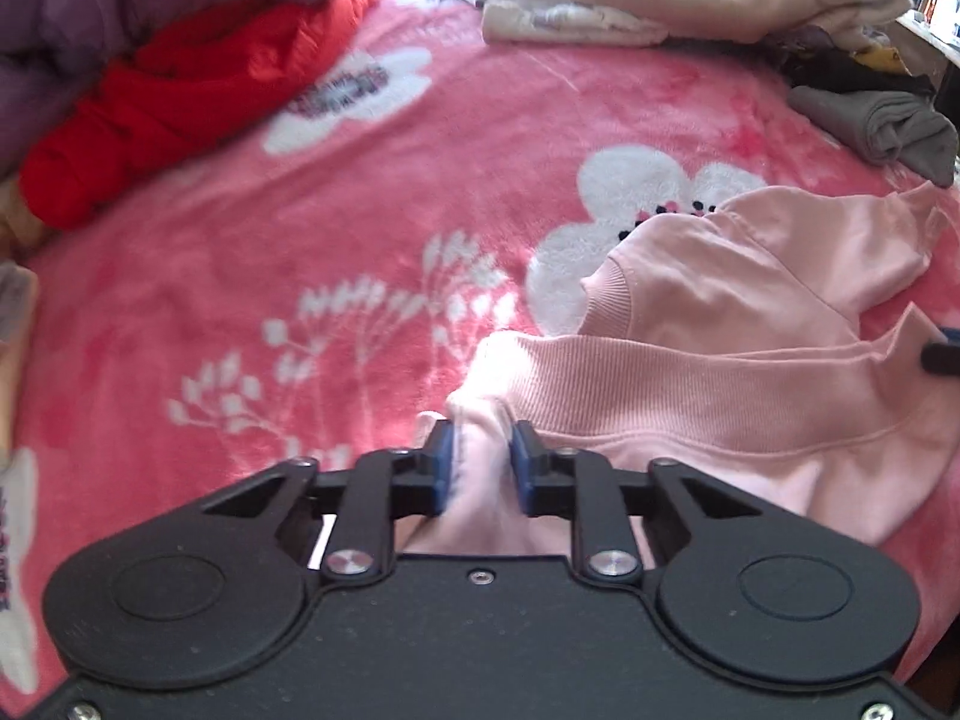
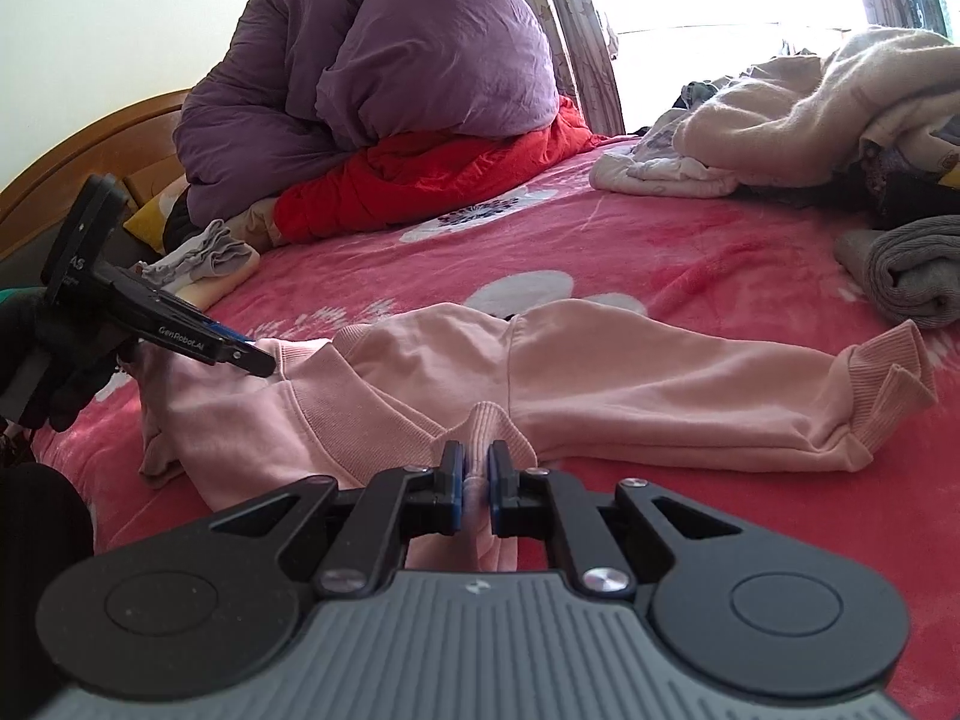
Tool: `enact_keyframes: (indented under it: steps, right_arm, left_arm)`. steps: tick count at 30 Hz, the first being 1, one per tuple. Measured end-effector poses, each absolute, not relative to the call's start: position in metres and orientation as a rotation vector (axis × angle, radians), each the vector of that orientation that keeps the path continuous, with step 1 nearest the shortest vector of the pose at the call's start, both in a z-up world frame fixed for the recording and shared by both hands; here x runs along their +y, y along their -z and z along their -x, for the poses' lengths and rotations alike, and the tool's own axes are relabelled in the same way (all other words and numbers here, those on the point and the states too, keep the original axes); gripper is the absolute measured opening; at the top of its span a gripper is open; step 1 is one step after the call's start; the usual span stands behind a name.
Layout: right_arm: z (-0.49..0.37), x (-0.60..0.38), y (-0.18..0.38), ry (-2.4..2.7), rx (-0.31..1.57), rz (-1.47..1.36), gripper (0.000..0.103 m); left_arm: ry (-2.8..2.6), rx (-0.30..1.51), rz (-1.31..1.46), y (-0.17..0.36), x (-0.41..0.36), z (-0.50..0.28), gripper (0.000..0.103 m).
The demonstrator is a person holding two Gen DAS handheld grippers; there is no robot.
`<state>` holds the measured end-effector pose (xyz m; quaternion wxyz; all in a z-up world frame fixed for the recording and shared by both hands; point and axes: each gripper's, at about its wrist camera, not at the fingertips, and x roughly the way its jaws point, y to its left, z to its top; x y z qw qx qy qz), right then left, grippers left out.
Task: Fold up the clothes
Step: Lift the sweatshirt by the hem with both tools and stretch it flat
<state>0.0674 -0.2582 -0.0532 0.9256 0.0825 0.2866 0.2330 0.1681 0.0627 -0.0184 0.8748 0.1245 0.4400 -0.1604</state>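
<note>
Pink fleece blanket point(image 1: 372, 192) with white flower print covers the bed and serves as the folding surface; daylight comes from a window at the far side. Left gripper point(image 1: 480, 468): blue pads clamped on a bunched corner of the pink sweatshirt point(image 1: 750, 312), cloth pinched up between the jaws at the ribbed hem. Right gripper point(image 2: 475, 477): jaws nearly together, a thin fold of the same ribbed hem caught between the pads. In the right wrist view the left gripper shows at the left edge, held by a gloved hand point(image 2: 54, 360), its tip on the garment's far corner. So both ends of the hem band are in hand, and the sweatshirt lies spread across the blanket between and beyond the two grippers, one sleeve point(image 2: 690, 384) stretched out to the right with its cuff open. Further out: a grey rolled garment point(image 2: 918, 276) near the right edge, a cream heap of unfolded clothes point(image 2: 810, 96) at the back, a red padded jacket point(image 2: 432, 174) under a purple duvet point(image 2: 390, 66) by the wooden headboard point(image 2: 90, 150). Step in hand, as I judge it: securing the hem before the first fold. Next move likely calls for lifting both corners together, keeping the band taut and level, then carrying it over toward the collar; the loose sleeve probably needs tucking in first or it trails out of the fold.
</note>
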Motion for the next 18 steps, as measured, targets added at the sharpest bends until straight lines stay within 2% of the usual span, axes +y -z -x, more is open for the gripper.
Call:
enact_keyframes:
  steps: [6, 12, 16, 17, 18]
  right_arm:
    - [-0.057, -0.261, 0.046, -0.497, 0.576, -0.161, 0.010]
    - [-0.036, -0.258, 0.039, -0.541, 0.582, -0.096, 0.010]
    - [-0.021, -0.253, 0.036, -0.547, 0.585, -0.025, 0.010]
    - [-0.019, -0.253, 0.037, -0.541, 0.588, -0.023, 0.010]
    - [-0.018, -0.253, 0.038, -0.538, 0.591, -0.027, 0.010]
  left_arm:
    - [0.387, 0.825, -0.285, -0.001, 0.065, -0.107, 0.010]
    - [0.465, 0.818, -0.313, 0.000, 0.073, -0.041, 0.009]
    - [0.478, 0.799, -0.314, -0.009, 0.075, -0.036, 0.010]
    - [0.462, 0.780, -0.317, -0.012, 0.074, -0.044, 0.028]
    - [0.433, 0.758, -0.319, -0.016, 0.073, -0.056, 0.067]
